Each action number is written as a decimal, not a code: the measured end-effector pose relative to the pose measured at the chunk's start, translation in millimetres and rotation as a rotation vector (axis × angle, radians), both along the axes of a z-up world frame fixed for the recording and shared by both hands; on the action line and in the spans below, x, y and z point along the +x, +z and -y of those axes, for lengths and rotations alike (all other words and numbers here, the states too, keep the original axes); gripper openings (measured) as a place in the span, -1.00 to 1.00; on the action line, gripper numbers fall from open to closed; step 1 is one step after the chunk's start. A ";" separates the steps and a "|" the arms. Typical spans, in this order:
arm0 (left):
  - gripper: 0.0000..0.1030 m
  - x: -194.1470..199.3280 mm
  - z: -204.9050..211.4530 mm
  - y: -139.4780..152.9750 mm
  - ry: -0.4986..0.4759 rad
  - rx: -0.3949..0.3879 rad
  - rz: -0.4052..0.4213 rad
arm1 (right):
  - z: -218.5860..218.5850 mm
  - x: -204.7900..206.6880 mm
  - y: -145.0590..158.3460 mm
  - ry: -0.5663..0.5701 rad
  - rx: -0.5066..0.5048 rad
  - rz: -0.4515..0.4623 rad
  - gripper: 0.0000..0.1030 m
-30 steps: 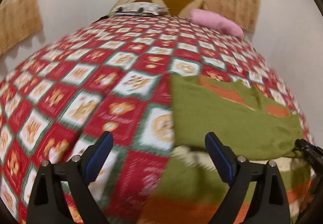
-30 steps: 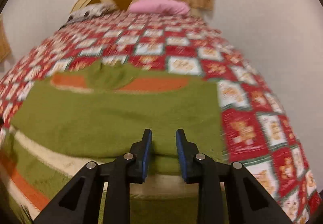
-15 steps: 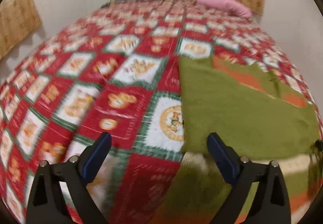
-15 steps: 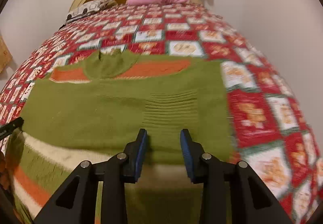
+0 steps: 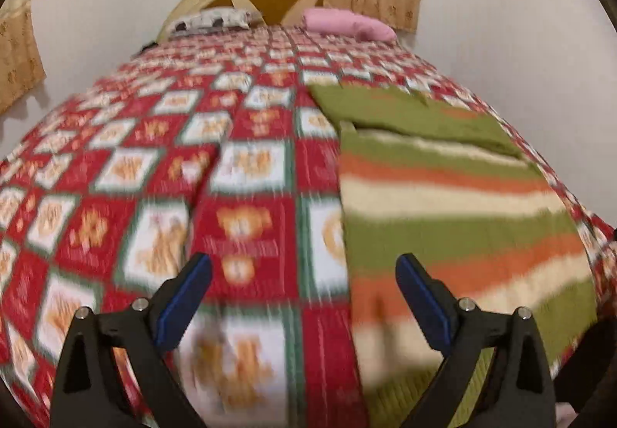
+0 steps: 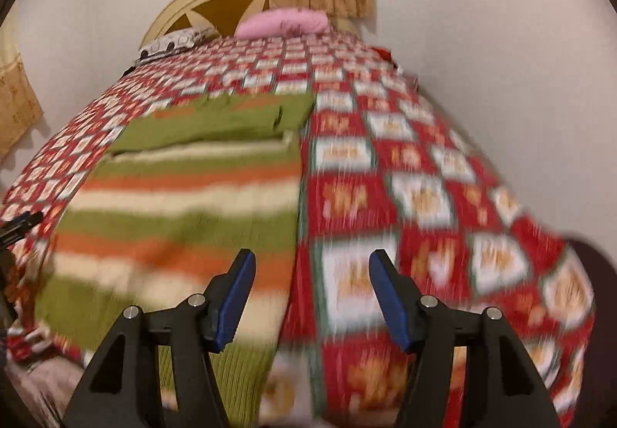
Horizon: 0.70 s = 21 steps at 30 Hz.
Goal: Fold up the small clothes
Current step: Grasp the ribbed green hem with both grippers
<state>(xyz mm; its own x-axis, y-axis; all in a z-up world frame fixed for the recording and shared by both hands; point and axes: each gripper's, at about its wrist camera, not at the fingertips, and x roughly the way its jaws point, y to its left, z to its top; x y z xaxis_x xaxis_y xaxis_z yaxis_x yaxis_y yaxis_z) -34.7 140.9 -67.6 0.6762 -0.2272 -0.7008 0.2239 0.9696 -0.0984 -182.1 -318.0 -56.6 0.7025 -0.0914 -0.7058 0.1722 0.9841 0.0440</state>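
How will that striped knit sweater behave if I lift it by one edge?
The striped knit sweater will likely go floppy and drape: it lies flat and already folded over on the bedspread. The folded layer may fall open when lifted. The thick-looking knit probably grips well rather than slipping.

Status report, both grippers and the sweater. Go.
Left gripper open, empty. Right gripper jaws just opening, empty. Green knit sweater with orange and cream stripes flat on red patchwork quilt, sleeves folded in. Nothing in the way.
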 end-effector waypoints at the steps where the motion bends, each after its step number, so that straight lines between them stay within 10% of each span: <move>1: 0.91 -8.3 2.2 -2.8 -0.016 -0.012 -0.012 | -1.7 -9.9 -6.4 0.003 0.026 -0.008 0.20; 18: 0.71 -76.2 17.9 -37.0 -0.076 -0.031 -0.082 | -66.1 -29.3 -80.6 0.094 0.053 -0.133 0.20; 21: 0.31 -81.3 20.9 -35.4 -0.095 -0.036 -0.083 | -80.2 -30.0 -81.4 0.124 -0.015 -0.159 -0.13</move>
<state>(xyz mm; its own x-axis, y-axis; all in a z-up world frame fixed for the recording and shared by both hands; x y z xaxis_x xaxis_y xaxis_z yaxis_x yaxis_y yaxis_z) -116.0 120.0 -103.0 0.5903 -0.3134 -0.7439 0.3042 0.9400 -0.1545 -212.1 -237.8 -138.0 0.5887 -0.0219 -0.8081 0.0529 0.9985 0.0115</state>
